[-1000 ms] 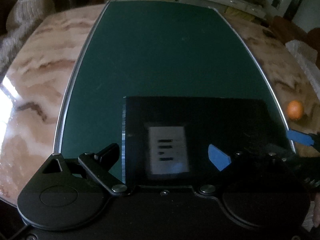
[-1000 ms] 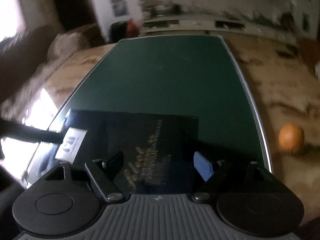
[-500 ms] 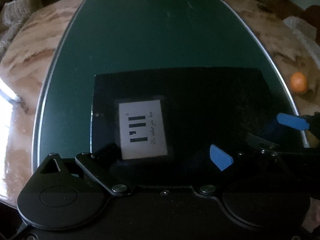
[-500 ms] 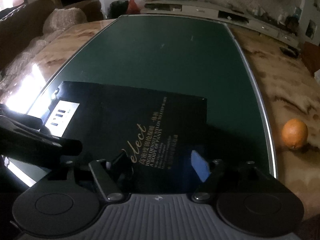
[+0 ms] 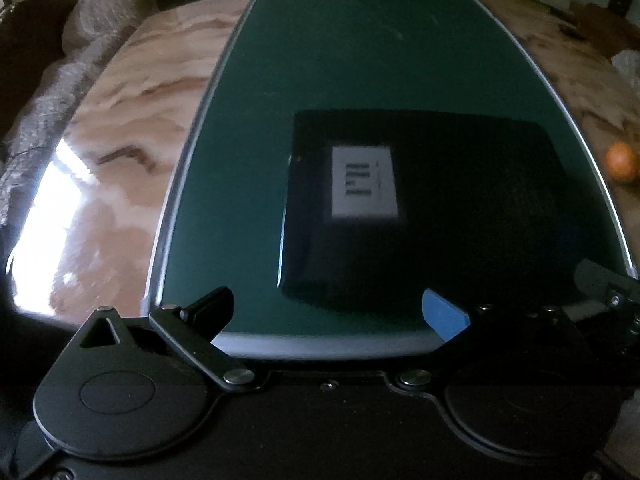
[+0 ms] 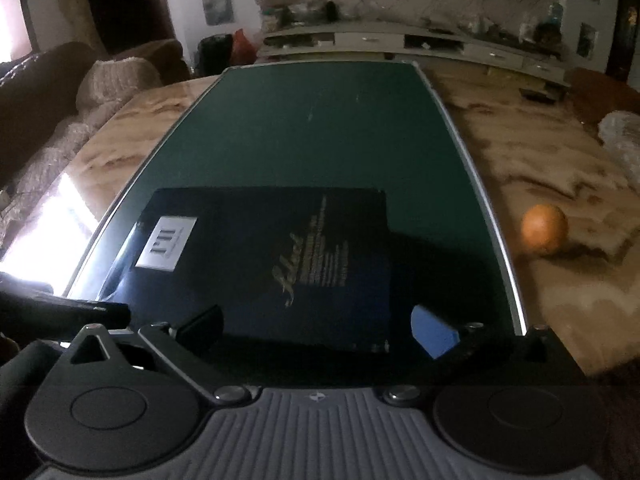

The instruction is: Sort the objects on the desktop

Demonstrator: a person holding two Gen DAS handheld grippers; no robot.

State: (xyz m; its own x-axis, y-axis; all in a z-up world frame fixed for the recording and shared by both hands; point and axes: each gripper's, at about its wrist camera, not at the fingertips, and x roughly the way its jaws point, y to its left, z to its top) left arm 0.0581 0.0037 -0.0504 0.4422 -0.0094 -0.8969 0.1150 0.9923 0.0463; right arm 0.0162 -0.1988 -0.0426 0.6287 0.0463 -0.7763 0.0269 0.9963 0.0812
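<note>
A flat black box [image 5: 440,208] with a white label [image 5: 365,184] lies on the near end of the green table inlay [image 5: 360,60]. In the right wrist view the black box [image 6: 280,256] shows gold lettering. My left gripper [image 5: 332,310] is open and empty, just short of the box's near left corner. My right gripper [image 6: 316,326] is open and empty, with the box's near edge between its fingers. The left gripper's dark finger [image 6: 60,306] shows at the left of the right wrist view.
An orange [image 6: 544,229] sits on the marble table [image 6: 540,168] to the right of the inlay; it also shows in the left wrist view [image 5: 621,161]. A sofa [image 6: 48,92] stands left. A crumpled plastic wrap [image 6: 622,136] lies at far right.
Both grippers have pulled back toward the table's near edge. The box now lies farther ahead in both views, and the inlay's near rim shows in the left wrist view.
</note>
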